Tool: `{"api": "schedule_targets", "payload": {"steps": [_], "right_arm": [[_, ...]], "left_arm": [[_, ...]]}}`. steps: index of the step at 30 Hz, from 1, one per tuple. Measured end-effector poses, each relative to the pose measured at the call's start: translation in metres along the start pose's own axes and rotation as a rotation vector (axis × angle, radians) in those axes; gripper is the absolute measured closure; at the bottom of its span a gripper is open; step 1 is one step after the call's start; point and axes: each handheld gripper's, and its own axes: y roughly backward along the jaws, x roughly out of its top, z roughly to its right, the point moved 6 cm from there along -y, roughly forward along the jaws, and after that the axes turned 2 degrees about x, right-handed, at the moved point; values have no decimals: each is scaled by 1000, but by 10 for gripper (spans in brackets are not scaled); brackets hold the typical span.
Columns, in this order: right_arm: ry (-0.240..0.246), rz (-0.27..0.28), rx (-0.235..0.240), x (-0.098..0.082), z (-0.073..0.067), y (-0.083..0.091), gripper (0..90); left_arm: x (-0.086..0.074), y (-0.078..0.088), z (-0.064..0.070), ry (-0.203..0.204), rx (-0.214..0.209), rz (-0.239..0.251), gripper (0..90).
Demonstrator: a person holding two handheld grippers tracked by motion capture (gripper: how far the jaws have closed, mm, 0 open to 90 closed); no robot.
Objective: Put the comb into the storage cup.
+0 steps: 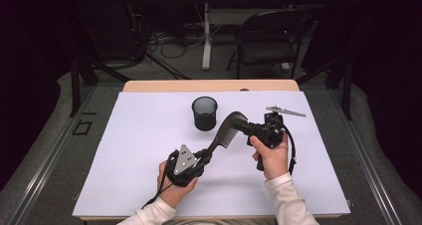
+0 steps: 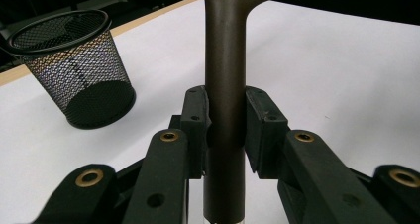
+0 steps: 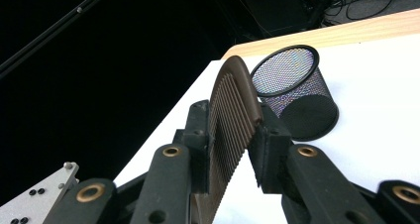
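A dark brown comb (image 1: 224, 130) hangs above the white table sheet (image 1: 144, 135), held at both ends. My left gripper (image 1: 204, 158) is shut on its handle, which runs straight up between the pads in the left gripper view as the comb (image 2: 225, 75) in my left gripper (image 2: 225, 122). My right gripper (image 1: 244, 127) is shut on the toothed end. The right gripper view shows the comb (image 3: 233, 115) with its teeth and curved spine clamped in my right gripper (image 3: 232, 144). A black mesh cup (image 1: 205, 113) stands upright just behind the comb, also the mesh cup (image 2: 74, 70) and mesh cup (image 3: 297, 92).
A silver hair clip (image 1: 285, 111) lies on the sheet at the back right, behind my right hand. A folding chair (image 1: 271, 36) and table legs stand beyond the far edge. The left gripper's grey plate (image 3: 44, 194) pokes into the right gripper view.
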Motion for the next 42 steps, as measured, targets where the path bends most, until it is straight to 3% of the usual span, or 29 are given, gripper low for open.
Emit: {"api": "schedule_targets", "payload": {"steps": [23,42], "right_arm": [[-76,5,70,-2,3,0,856],[-110,3,103,-2,5,-1,870]], "left_arm": [[-1,-1,1,-1,-5,2,726],[-2,-2,1,4,-12,1,725]]}}
